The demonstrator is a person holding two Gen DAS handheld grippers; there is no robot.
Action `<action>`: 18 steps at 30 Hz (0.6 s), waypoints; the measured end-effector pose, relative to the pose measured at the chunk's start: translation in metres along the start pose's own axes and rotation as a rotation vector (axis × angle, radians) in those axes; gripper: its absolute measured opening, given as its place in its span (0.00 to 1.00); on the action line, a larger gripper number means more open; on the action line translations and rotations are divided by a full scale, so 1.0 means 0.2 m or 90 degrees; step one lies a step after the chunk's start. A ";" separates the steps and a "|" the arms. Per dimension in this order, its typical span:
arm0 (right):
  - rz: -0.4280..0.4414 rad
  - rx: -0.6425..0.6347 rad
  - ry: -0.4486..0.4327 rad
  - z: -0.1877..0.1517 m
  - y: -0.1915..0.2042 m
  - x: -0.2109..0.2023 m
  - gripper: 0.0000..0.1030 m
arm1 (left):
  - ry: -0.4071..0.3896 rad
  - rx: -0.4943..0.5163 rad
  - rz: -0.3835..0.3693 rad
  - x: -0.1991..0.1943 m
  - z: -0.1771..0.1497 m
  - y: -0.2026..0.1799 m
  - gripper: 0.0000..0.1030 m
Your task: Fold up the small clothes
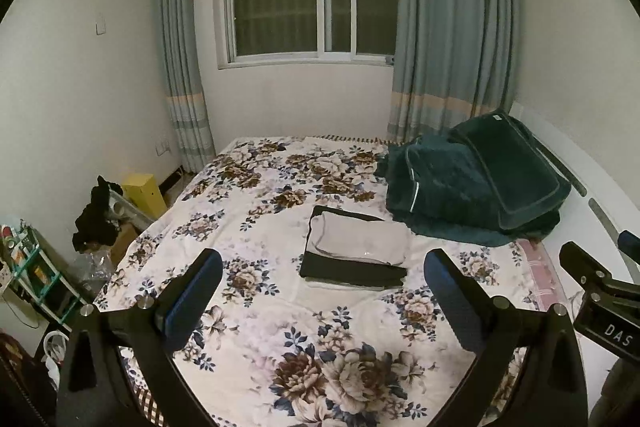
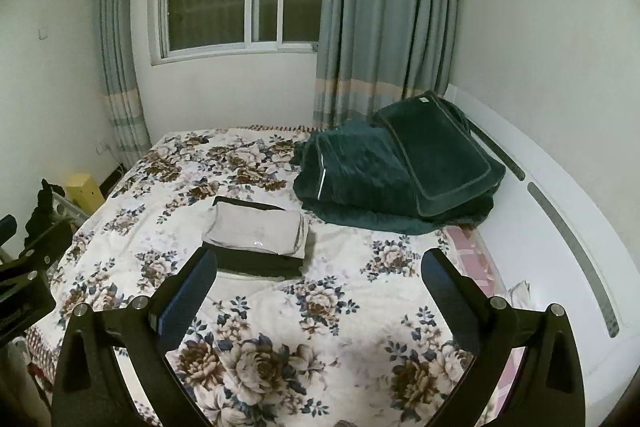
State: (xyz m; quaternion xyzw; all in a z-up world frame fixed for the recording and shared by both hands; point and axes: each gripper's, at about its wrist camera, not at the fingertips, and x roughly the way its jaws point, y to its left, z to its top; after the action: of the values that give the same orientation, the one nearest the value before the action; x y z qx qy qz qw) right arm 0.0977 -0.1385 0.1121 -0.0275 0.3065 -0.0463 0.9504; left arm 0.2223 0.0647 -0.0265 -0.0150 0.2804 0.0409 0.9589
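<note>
A folded light grey garment lies on top of a folded black garment in a small stack on the floral bedspread. The stack also shows in the right wrist view, with the black layer under it. My left gripper is open and empty, held above the bed in front of the stack. My right gripper is open and empty, just right of the stack and above the bed. The right gripper's body shows at the right edge of the left wrist view.
A dark green quilt and cushion are piled at the bed's far right, also in the right wrist view. A white headboard runs along the right. Left of the bed stand a yellow box, dark clothes and a shelf.
</note>
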 end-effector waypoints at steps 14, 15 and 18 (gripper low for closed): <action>0.016 -0.007 -0.010 0.01 -0.01 -0.06 1.00 | -0.006 0.004 0.000 -0.05 -0.03 -0.01 1.00; 0.017 -0.007 -0.010 0.01 -0.01 -0.05 1.00 | -0.006 0.004 0.001 -0.05 -0.03 -0.01 1.00; 0.025 -0.009 -0.006 0.01 -0.01 -0.05 1.00 | -0.005 0.006 -0.002 -0.06 -0.04 -0.01 1.00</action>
State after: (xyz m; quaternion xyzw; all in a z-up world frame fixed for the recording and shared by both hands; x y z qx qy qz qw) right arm 0.0915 -0.1403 0.1200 -0.0288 0.3026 -0.0255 0.9523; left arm 0.2080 0.0614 -0.0258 -0.0104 0.2768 0.0383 0.9601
